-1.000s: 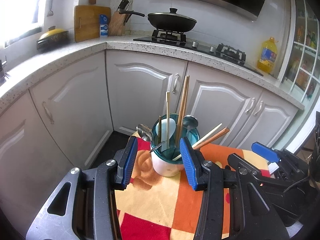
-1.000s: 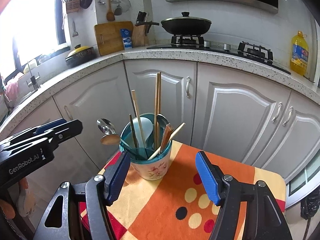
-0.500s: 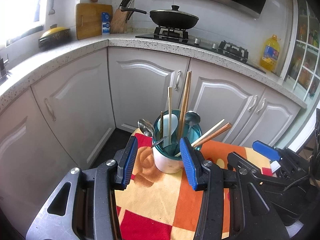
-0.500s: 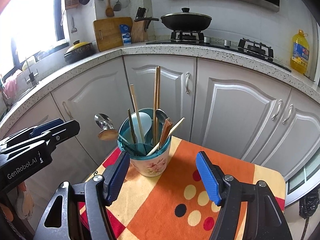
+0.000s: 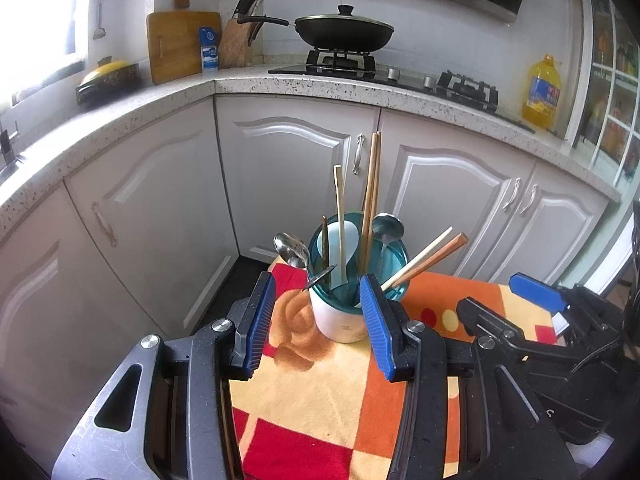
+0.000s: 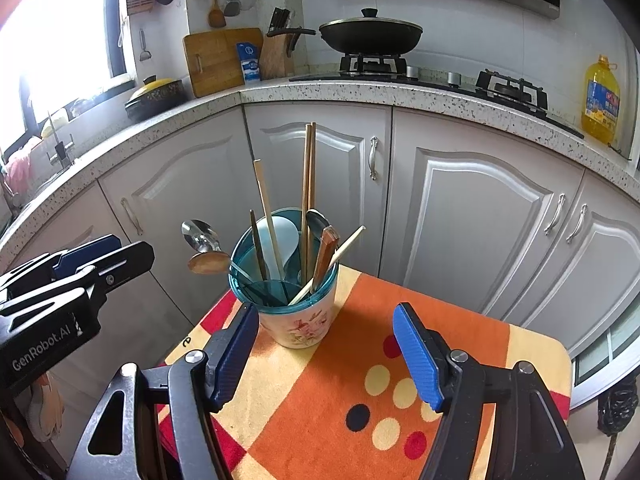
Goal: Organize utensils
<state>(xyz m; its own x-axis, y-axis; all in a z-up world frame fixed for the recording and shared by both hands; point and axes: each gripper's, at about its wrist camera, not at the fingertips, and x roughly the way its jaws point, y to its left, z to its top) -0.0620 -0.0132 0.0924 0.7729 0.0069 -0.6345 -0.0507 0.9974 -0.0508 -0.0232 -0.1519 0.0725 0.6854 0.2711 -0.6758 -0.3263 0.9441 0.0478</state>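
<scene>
1. The utensil cup (image 6: 298, 320) – white with flowers and a teal insert – stands upright near the far left corner of the small table, on the orange patterned cloth (image 6: 460, 360).
2. It holds wooden chopsticks (image 6: 309, 176), metal spoons (image 6: 200, 236) and a white spoon.
3. The left gripper (image 5: 318, 324) has its jaws apart on both sides of the cup; contact with it I cannot tell.
4. The right gripper (image 6: 324, 354) is wide open and holds nothing – the cup is just in front of its left finger.
</scene>
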